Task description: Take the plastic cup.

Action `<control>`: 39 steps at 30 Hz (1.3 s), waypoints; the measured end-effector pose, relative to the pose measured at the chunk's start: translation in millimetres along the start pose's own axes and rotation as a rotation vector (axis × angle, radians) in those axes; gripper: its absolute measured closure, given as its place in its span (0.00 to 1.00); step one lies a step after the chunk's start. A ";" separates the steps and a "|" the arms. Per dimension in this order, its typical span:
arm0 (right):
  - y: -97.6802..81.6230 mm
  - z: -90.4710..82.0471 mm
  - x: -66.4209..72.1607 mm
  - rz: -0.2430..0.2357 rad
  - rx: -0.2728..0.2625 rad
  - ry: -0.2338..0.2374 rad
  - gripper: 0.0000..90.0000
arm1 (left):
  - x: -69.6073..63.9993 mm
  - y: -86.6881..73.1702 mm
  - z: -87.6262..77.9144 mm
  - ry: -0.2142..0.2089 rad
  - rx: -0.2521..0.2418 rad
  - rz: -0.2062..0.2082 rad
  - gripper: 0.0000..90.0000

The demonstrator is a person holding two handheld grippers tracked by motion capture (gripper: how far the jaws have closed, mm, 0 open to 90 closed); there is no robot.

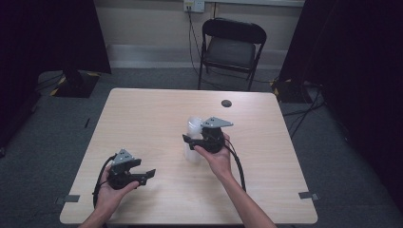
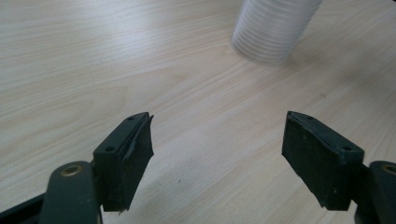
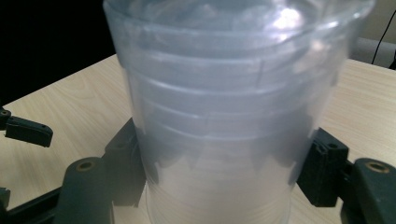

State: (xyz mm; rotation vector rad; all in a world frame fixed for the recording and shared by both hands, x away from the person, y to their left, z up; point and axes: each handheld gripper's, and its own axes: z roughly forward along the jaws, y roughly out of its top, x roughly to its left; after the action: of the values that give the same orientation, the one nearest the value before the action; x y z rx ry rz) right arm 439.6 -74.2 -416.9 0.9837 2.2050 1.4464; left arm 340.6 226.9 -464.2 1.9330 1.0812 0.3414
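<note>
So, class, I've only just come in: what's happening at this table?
A person sits at a wooden table with a hand-held gripper in each hand. The right hand-held gripper has its jaws on either side of a stack of clear plastic cups standing upright on the table, pressing its sides. The left hand-held gripper waits open above bare tabletop nearer the person, apart from the stack.

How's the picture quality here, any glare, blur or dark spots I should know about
High view: dim and soft, with the room's sides nearly black; the table is evenly lit. Left gripper view: sharp on the jaws, a pale sheen on the wood, and the stack of clear cups is slightly soft. Right gripper view: the cups sit very close, hazy, with a bright glare patch near the rim.
</note>
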 end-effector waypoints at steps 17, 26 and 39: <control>18.5 -10.6 0.1 0.015 -0.052 0.021 0.36 | -1.0 0.1 0.9 -0.002 0.001 0.004 0.27; 26.1 -16.5 -0.4 0.031 -0.072 0.030 0.37 | -0.1 0.2 1.1 0.014 0.006 0.007 0.27; 38.4 -23.6 -1.8 0.036 -0.094 0.035 0.39 | 1.7 0.6 0.1 0.009 0.021 -0.003 0.24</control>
State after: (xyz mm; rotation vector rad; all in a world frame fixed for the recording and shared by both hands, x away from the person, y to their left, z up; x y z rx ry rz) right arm 440.8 -81.8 -372.5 0.9784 2.1324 1.5787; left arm 341.9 228.0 -464.0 1.9505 1.0970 0.3381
